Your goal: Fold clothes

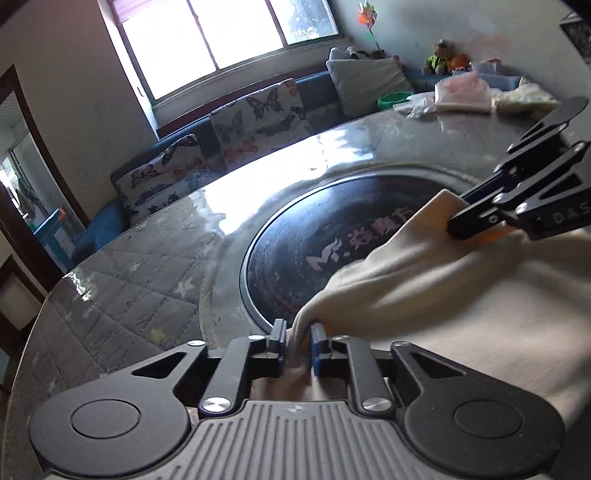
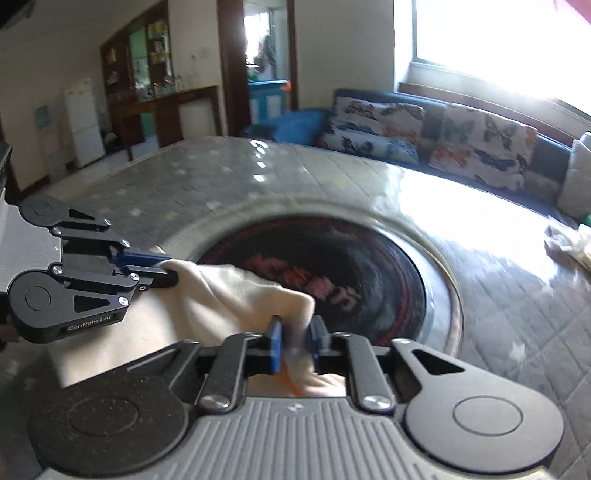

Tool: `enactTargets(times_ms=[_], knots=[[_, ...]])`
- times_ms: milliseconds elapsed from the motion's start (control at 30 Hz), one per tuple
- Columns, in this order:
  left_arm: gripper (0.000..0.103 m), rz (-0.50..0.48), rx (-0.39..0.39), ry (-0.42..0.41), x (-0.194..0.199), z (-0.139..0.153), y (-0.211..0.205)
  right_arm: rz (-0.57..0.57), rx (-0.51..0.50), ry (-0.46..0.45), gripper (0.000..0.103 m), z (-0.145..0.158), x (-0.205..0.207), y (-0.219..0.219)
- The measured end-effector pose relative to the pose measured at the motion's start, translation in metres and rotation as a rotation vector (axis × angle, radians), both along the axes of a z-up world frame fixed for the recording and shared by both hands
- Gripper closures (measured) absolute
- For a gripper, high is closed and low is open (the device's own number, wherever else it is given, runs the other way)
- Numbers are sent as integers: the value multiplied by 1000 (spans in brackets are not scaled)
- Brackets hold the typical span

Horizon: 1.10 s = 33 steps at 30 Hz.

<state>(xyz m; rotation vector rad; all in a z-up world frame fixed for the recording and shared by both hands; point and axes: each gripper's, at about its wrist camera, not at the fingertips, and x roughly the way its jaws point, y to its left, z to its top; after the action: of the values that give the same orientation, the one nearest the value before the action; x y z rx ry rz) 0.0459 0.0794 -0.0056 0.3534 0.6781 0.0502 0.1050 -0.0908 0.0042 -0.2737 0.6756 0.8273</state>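
A cream garment lies partly on the round table, its near portion spread over the tabletop while one edge is lifted and stretched between the two grippers. The raised edge hangs over the dark round inset at the table's centre, covering part of the pale lettering printed there. A thin orange mark shows on the cloth close to the right gripper's fingers.

The left gripper has its blue-padded fingers drawn narrow, with a bunched fold of the cream cloth pinched between them. The right gripper comes in from the right side of the left wrist view, its fingers likewise closed tight on a corner of the same fabric. In the right wrist view the same pairing shows from the other side: the right gripper clamps the cloth in the foreground, and the left gripper holds the far corner.

The table has a glossy sheet over a quilted grey cover with pale stars. Behind it runs a blue sofa with butterfly-print cushions under a bright window. At the table's far edge sit a crumpled plastic bag and other cloth.
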Motion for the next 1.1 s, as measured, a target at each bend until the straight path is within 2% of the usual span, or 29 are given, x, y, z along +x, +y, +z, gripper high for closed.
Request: enactTargets(times_ms=[233, 467, 567, 667, 933, 1000, 1100], knots=[[68, 69, -19, -30, -14, 12, 17, -103, 67, 20, 82, 10, -10, -56], [67, 103, -70, -73, -38, 32, 23, -162, 43, 77, 82, 0, -16, -87], [67, 82, -92, -81, -51, 37, 16, -170, 49, 68, 82, -3, -18, -87], [67, 59, -106, -74, -59, 37, 8, -181, 49, 71, 76, -6, -18, -87], [67, 11, -133, -47, -71, 29, -7, -181, 30, 53, 76, -8, -20, -83], [66, 9, -139, -36, -72, 26, -9, -180, 24, 47, 87, -8, -22, -82], [66, 10, -141, -26, -72, 22, -9, -161, -4, 11, 96, -6, -27, -76]])
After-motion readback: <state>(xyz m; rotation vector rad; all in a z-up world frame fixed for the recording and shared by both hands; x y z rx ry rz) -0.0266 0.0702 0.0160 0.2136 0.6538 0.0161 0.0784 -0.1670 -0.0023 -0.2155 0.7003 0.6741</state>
